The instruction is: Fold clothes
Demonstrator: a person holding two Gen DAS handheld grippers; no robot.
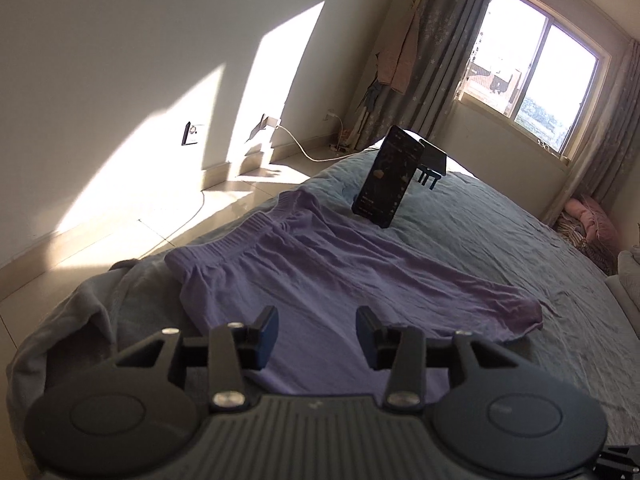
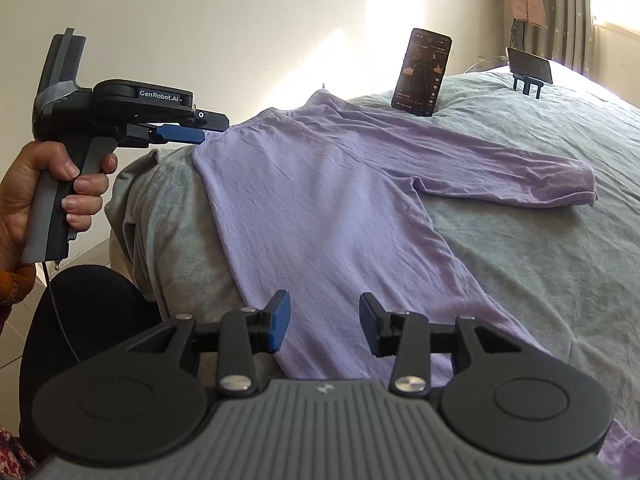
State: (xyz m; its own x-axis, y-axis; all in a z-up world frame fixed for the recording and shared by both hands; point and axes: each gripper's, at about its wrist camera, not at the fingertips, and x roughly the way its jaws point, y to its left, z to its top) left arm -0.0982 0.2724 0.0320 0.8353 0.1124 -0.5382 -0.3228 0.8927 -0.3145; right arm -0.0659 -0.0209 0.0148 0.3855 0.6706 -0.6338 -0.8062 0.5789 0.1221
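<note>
A lilac long-sleeved top (image 2: 320, 184) lies spread flat on the bed, one sleeve (image 2: 560, 180) stretched out to the right. In the left wrist view the same top (image 1: 320, 276) shows a ribbed band (image 1: 232, 240) at its far left edge. My left gripper (image 1: 316, 332) is open, hovering just above the near part of the cloth with nothing between its fingers. In the right wrist view that left gripper (image 2: 196, 133) hangs at the top's left corner, held by a hand (image 2: 48, 188). My right gripper (image 2: 324, 320) is open over the near edge of the top, empty.
The bed (image 2: 520, 272) has a wrinkled grey-green sheet. A phone on a stand (image 2: 420, 72) and a second device (image 2: 530, 68) stand beyond the top. Floor and wall with a cable (image 1: 304, 148) lie left; the window (image 1: 540, 76) and curtains are far right. A dark-clothed knee (image 2: 92, 312) is at the bed's edge.
</note>
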